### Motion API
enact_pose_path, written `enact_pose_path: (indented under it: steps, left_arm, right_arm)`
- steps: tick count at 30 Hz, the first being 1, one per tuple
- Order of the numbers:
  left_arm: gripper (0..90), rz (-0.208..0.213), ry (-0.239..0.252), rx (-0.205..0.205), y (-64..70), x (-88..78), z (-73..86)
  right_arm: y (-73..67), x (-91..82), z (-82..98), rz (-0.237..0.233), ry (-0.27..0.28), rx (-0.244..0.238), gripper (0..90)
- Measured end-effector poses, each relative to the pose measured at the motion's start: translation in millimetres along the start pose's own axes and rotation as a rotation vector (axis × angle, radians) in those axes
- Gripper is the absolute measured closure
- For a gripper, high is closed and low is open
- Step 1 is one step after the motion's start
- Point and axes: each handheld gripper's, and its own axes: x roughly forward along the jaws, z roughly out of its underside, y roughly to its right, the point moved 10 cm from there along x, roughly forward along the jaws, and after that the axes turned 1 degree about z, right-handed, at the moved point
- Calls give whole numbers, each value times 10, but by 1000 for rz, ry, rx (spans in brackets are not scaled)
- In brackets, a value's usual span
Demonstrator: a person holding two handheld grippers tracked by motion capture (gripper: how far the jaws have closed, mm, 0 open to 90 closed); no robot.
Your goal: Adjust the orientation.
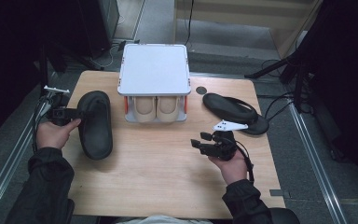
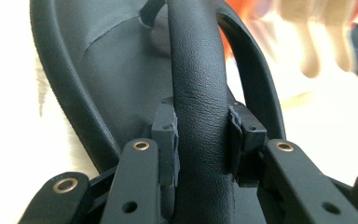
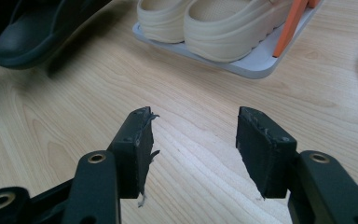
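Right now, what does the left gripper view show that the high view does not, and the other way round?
The left gripper view gives the grip close up: the left gripper's pads press on both sides of the strap of a black sandal.

The high view gives the layout: a second black sandal at the table's far right, the right gripper with open, empty jaws, and the grey lid of the rack.

Both show the held sandal and the beige shoes in the rack.
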Motion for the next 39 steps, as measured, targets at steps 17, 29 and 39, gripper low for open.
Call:
enact_pose_path:
  steps: [17, 29, 39]
  left_arm:
    - [683, 82, -46, 143, 802, 26, 612]
    - [682, 117, -46, 201, 1153, 144, 1005]
    - [680, 145, -114, 226, 1351, 414, 1207]
  right_arm:
    - [55, 44, -119, 0, 11, -15, 459]
    - [60, 71, -144, -1, 9, -13, 459]
    - [60, 76, -144, -2, 6, -14, 460]
